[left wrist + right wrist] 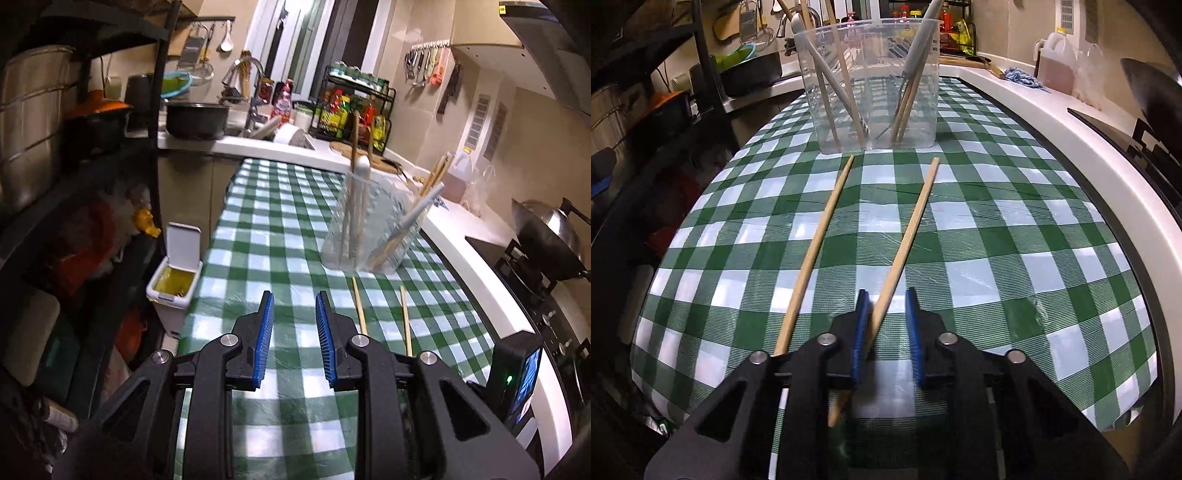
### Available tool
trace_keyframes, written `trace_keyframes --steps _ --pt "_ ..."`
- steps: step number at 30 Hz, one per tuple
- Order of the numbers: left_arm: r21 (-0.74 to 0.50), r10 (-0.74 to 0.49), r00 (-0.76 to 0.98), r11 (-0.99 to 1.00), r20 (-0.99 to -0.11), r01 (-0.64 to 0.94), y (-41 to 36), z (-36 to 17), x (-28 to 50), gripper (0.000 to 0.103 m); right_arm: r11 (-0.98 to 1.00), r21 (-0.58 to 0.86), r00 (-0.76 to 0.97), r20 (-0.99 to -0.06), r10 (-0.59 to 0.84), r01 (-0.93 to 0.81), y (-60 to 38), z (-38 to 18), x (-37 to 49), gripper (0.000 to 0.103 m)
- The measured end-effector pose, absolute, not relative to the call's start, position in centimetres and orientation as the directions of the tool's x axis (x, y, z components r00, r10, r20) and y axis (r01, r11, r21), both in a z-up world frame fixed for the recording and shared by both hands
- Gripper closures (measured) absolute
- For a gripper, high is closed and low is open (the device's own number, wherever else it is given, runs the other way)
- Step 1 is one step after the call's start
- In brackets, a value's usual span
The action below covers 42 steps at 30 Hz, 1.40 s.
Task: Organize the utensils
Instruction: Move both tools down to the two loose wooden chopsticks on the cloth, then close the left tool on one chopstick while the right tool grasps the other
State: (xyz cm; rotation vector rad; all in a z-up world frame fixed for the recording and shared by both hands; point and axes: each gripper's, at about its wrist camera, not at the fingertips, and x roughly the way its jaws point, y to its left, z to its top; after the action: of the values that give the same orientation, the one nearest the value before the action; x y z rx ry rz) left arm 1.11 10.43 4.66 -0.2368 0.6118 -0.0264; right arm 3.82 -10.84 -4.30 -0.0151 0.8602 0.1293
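The right tongs stand spread around the near end of one chopstick, which lies flat on the checkered worktop, its long axis pointing at the clear container. A second chopstick, pale bare wood like the first, lies beside it to the left, apart and angled alike. The left tongs hang spread and empty above the cloth, short of the container, where chopsticks and grey utensils lean.

A checked cloth covers the counter, with a wok right, a bin left and a pot far.
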Motion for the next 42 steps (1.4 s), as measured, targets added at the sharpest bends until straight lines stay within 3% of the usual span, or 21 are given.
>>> trace_keyframes --steps 4,20,39,42 --pt "-0.237 -0.123 0.798 0.971 -0.589 -0.025 9.4 3.6 1.5 0.08 0.991 0.038 0.628 -0.77 0.111 -0.128 -12.2 -4.2 3.9 0.096" --pt "-0.218 -0.214 0.687 0.972 -0.695 0.082 3.1 -2.3 2.8 0.08 0.965 0.05 0.568 -0.8 0.193 -0.257 -18.6 -3.2 6.5 0.096" --pt "-0.08 -0.146 0.667 0.988 -0.731 0.129 -0.2 -4.6 2.7 0.08 0.966 0.058 0.579 -0.791 0.197 -0.25 -18.6 -4.1 6.5 0.092" --pt "-0.08 -0.138 0.667 0.99 -0.733 0.117 0.2 -4.6 2.7 0.086 0.966 0.042 0.585 -0.788 0.189 -0.256 -18.5 -4.0 6.5 0.092"
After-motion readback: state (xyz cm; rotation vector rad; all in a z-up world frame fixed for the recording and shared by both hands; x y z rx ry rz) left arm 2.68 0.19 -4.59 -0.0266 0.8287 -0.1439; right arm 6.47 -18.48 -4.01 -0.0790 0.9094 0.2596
